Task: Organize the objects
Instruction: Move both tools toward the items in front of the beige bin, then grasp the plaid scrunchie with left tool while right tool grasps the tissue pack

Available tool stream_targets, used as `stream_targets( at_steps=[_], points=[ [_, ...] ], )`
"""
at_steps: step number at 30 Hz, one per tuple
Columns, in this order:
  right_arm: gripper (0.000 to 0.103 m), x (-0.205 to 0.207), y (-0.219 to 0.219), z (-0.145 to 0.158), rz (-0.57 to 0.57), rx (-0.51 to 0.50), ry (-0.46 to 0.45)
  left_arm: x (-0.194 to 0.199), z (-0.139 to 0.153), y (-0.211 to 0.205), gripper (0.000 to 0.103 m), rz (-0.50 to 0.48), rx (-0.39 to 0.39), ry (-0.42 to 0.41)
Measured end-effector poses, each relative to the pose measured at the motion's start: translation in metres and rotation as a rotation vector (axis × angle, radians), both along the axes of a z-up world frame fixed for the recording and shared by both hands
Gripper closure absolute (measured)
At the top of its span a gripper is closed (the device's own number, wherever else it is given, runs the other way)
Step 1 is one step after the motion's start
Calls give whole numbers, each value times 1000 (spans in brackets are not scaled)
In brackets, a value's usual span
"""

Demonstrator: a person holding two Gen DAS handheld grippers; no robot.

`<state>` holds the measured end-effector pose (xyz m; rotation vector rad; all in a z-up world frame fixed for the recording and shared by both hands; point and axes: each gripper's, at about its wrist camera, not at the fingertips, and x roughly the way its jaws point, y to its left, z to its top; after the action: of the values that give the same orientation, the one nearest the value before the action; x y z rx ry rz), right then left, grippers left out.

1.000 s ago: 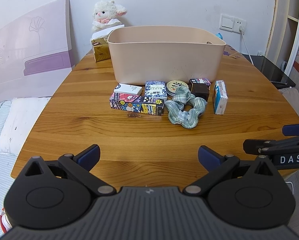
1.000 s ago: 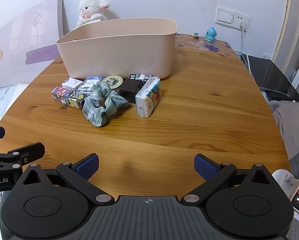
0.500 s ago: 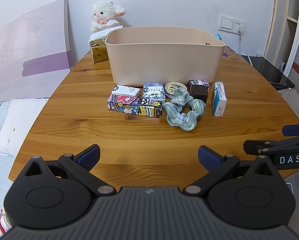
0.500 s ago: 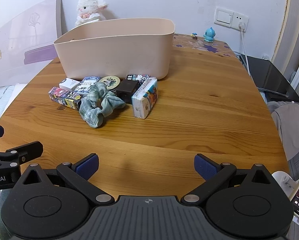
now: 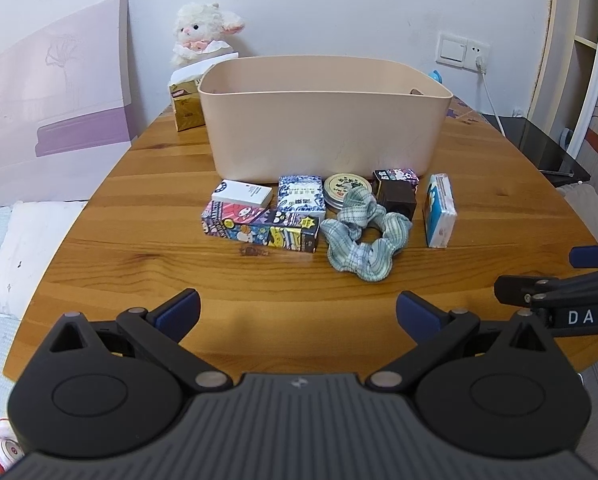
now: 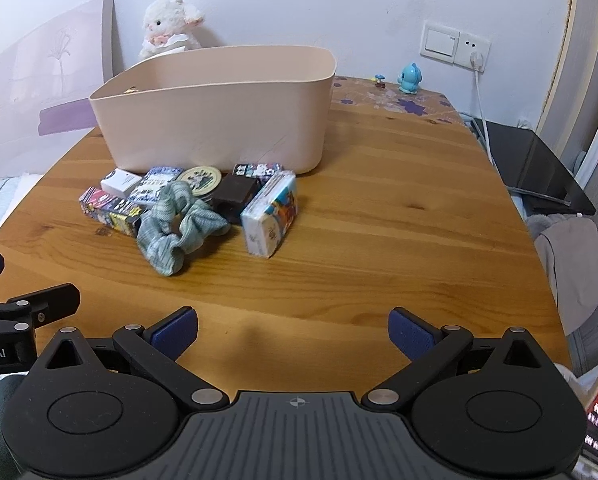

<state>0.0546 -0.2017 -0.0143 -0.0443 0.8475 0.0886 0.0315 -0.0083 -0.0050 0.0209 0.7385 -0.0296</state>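
Right gripper (image 5: 579, 276), right of the scrunchie (image 5: 363, 236), reads "DAS". Left gripper (image 6: 15, 312), left of the scrunchie (image 6: 179, 226), reads "oot.AI".

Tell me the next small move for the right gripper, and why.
Probably ease the right gripper forward toward the tissue pack: its jaws are open and empty, the pack lies nearest on that side, and the bin behind waits.

Bright even indoor light, soft shadows on the table (image 5: 147, 264), fisheye bending and dark corners, sharp focus
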Motion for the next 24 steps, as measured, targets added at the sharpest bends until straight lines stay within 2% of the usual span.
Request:
stream_targets(
  at_steps=[7, 16, 24],
  points=[
    [0, 23, -1, -9, 12, -34, -10, 25, -9, -5, 0, -1, 10, 12],
    [0, 61, 4, -32, 52, -35, 23, 63, -26, -11, 0, 3, 8, 41],
    [0, 87, 3, -49, 40, -22, 40, 89, -40, -7, 0, 38, -38, 89]
  ],
)
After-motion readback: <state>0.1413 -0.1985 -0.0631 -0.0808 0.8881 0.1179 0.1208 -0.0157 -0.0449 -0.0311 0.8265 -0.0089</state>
